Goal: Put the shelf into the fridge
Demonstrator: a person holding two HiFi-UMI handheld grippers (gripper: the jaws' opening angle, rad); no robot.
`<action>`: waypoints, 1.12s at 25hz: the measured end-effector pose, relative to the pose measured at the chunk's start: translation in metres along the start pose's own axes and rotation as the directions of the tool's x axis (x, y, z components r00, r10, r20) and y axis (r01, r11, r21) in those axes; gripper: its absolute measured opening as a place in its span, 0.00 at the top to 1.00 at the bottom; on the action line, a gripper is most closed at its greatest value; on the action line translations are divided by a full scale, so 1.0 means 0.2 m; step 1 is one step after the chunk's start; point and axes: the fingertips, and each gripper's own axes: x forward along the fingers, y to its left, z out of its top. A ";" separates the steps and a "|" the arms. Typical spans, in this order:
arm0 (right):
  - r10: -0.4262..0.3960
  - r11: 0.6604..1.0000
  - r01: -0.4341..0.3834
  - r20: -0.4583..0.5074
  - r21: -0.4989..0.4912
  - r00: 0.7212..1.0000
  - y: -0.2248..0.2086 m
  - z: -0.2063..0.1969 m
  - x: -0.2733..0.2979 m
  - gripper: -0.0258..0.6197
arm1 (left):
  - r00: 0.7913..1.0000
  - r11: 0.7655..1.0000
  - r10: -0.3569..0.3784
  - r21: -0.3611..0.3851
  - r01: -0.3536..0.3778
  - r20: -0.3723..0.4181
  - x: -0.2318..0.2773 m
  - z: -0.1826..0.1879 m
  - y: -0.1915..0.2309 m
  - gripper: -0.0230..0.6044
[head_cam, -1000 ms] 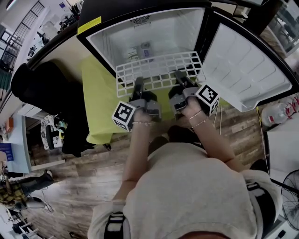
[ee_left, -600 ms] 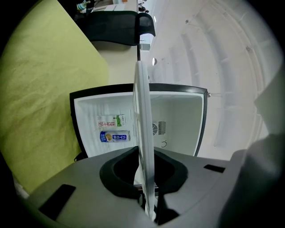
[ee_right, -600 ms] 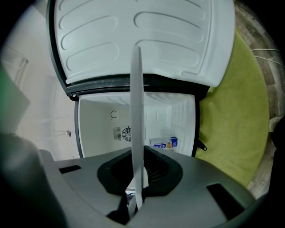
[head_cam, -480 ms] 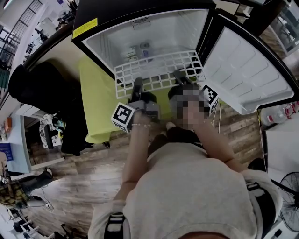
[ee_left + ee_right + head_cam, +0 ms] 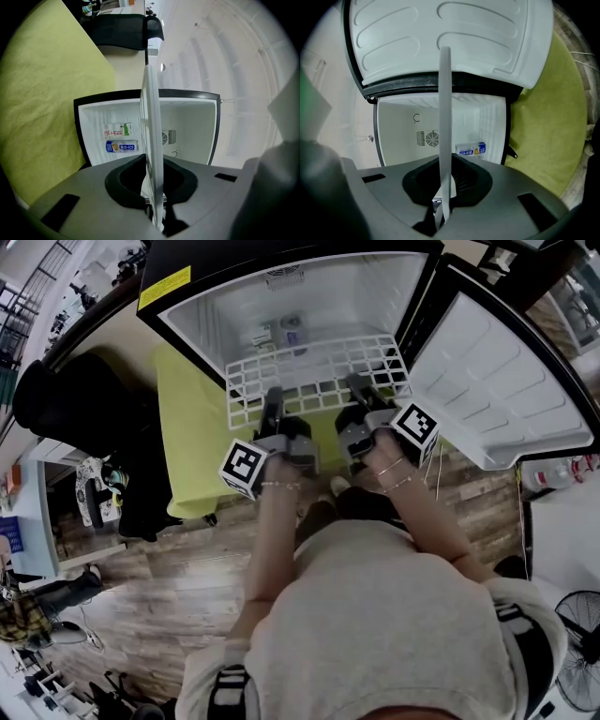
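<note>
Left gripper [image 5: 273, 401] clamped on near edge of shelf [image 5: 319, 371]. Right gripper [image 5: 357, 387] clamped on same edge, just beside. We grip at two spots to hold wire grid level.

Shelf reaches ahead of both grippers, far edge at mouth of fridge [image 5: 216, 306], not yet seated.

Door [image 5: 487, 381] wide open right of right gripper, leaving entry free.

Cartons [image 5: 119, 138] deep inside, past shelf's far edge.

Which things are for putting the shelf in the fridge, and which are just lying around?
For the job: white wire shelf, open fridge, its door, left tool and right tool, both shut on the shelf's near edge.
Just there: two drink cartons inside the fridge, green cloth, floor fan.
</note>
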 end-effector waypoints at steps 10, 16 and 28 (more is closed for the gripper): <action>0.005 1.000 -0.005 -0.017 -0.016 1.000 0.02 0.01 0.02 0.92 | 1.000 1.000 -0.009 -0.014 0.009 0.010 0.00 0.00 -0.01 0.89; -0.016 1.000 0.016 -0.024 -0.015 1.000 0.00 0.01 0.02 0.92 | 1.000 1.000 0.004 -0.012 -0.004 0.012 -0.01 -0.01 0.00 0.89; -0.009 1.000 0.008 -0.036 -0.025 0.999 0.01 0.03 0.05 0.92 | 1.000 0.999 -0.017 -0.027 0.018 0.022 0.02 -0.01 -0.01 0.89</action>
